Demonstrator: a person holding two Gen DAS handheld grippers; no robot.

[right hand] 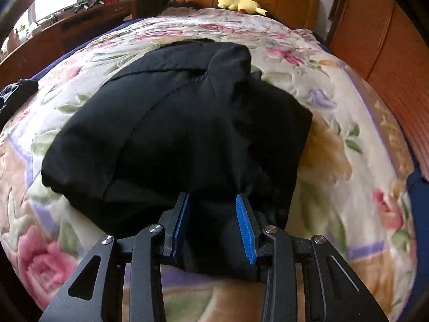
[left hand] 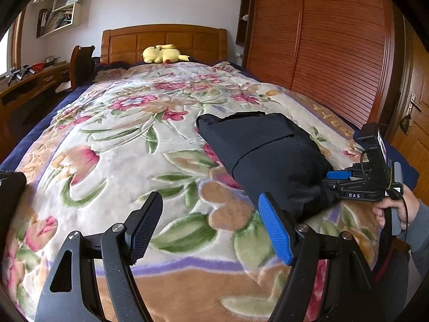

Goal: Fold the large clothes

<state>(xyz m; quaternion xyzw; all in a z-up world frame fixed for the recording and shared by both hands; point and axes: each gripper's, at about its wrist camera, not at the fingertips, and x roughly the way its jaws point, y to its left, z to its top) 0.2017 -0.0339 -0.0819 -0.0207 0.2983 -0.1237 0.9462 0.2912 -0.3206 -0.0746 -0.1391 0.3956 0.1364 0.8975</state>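
Right gripper [right hand: 214, 225] jaws clenched on near edge of black garment [right hand: 182, 123]; left gripper [left hand: 209, 225] jaws released over bed [left hand: 120, 161].

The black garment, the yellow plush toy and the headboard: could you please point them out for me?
black garment [right hand: 171, 134]: right wrist view, middle of the folded cloth.
yellow plush toy [left hand: 161, 53]: left wrist view, body.
headboard [left hand: 203, 40]: left wrist view, wooden panel.

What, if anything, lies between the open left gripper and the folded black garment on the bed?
Nothing visible does. Only bare floral blanket lies between the left gripper and the black garment, which sits ahead and to its right. The right gripper is already at the garment's near edge, with cloth between its fingers.
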